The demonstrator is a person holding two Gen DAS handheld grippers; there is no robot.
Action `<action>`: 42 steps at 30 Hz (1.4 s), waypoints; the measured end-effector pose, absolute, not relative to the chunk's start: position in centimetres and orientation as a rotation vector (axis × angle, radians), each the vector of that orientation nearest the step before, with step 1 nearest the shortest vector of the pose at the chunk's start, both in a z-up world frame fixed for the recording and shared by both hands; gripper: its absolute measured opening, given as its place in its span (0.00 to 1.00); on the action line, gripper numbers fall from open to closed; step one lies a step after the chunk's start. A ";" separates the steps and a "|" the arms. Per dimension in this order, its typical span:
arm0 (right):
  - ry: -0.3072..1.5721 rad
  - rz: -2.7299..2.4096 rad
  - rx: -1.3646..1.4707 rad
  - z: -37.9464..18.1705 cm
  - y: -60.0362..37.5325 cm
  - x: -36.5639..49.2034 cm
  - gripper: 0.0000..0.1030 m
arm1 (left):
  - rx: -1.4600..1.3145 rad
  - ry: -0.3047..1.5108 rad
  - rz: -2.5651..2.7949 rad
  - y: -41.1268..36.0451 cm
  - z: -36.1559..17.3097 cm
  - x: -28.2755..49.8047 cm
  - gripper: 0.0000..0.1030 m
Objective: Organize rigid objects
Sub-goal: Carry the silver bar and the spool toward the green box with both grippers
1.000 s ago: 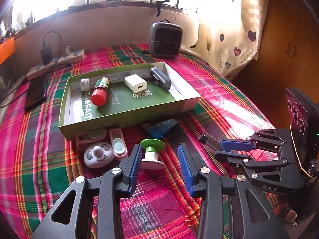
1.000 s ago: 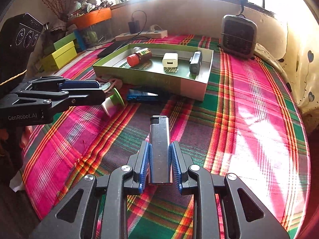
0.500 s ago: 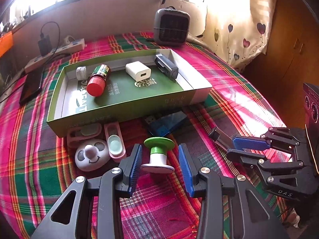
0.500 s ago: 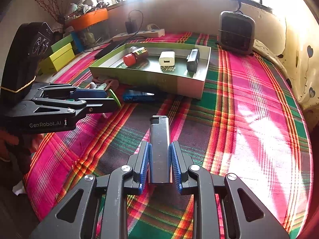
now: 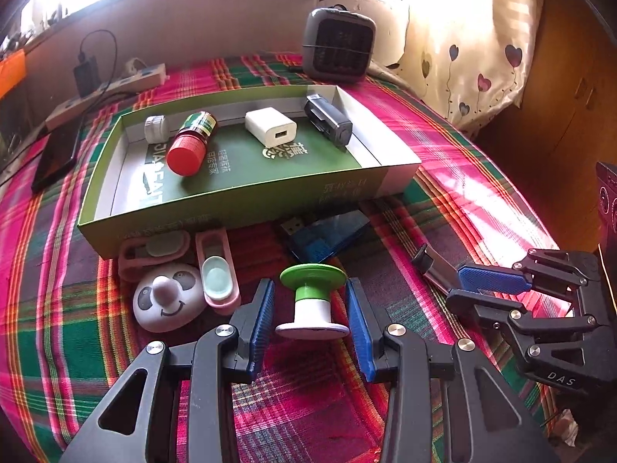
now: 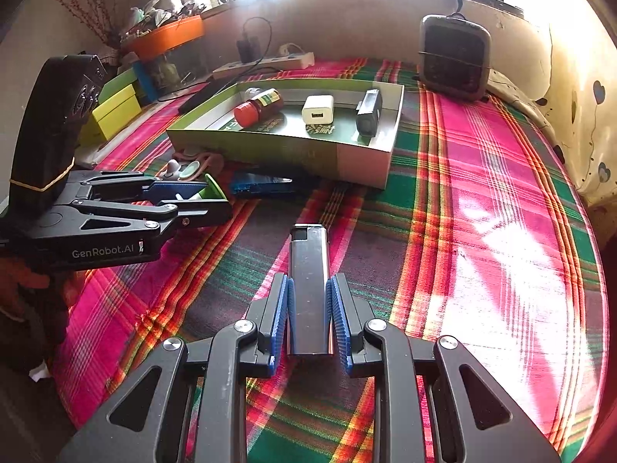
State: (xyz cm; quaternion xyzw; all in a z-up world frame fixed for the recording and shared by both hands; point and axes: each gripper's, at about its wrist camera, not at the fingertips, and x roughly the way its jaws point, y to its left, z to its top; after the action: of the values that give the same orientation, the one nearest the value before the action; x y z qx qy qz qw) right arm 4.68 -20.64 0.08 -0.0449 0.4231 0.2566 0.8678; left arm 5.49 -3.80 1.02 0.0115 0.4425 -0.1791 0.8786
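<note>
Straddling green-capped white plastic spool (image 5: 311, 301), left tongs (image 5: 311, 318) apart, untouching; advise centring before squeeze. Right tongs (image 6: 309, 318) clamped on grey metal lighter (image 6: 309, 281).

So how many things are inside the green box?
4, in a row inside the green box: white cap far left, red-capped bottle, white charger, black gadget far right. None looks hidden.

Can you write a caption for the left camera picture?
Left claw open around a green-topped spool near the green tray.
</note>
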 end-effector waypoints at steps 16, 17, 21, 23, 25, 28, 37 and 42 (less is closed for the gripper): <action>0.888 0.537 -0.092 0.0 -20.6 4.7 0.23 | 0.025 0.914 -0.372 -3.6 1.1 5.4 0.32; 0.888 0.536 -0.091 0.0 -20.6 4.7 0.23 | 0.026 0.914 -0.373 -3.6 1.1 5.4 0.32; 0.886 0.534 -0.090 0.0 -20.7 4.7 0.23 | 0.022 0.915 -0.370 -3.5 1.2 5.3 0.32; 0.884 0.535 -0.086 0.1 -20.8 4.7 0.23 | 0.019 0.916 -0.367 -3.4 1.3 5.3 0.32; 0.882 0.533 -0.087 0.1 -20.8 4.7 0.23 | 0.017 0.916 -0.366 -3.3 1.3 5.3 0.32; 0.880 0.529 -0.086 0.2 -20.9 4.6 0.23 | 0.011 0.914 -0.363 -3.1 1.5 5.3 0.32; 0.858 0.531 -0.071 1.4 -20.9 4.8 0.23 | -0.016 0.890 -0.358 -2.4 2.9 5.2 0.32; 0.833 0.538 -0.071 2.6 -20.8 5.2 0.23 | -0.019 0.873 -0.342 -1.8 3.9 5.6 0.32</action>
State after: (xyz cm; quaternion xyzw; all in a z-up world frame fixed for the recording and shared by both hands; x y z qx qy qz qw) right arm 5.19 -20.78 2.59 -0.0342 0.3995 0.2578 0.8791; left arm 5.61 -1.76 3.90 -0.0093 0.4206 -0.1648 0.8921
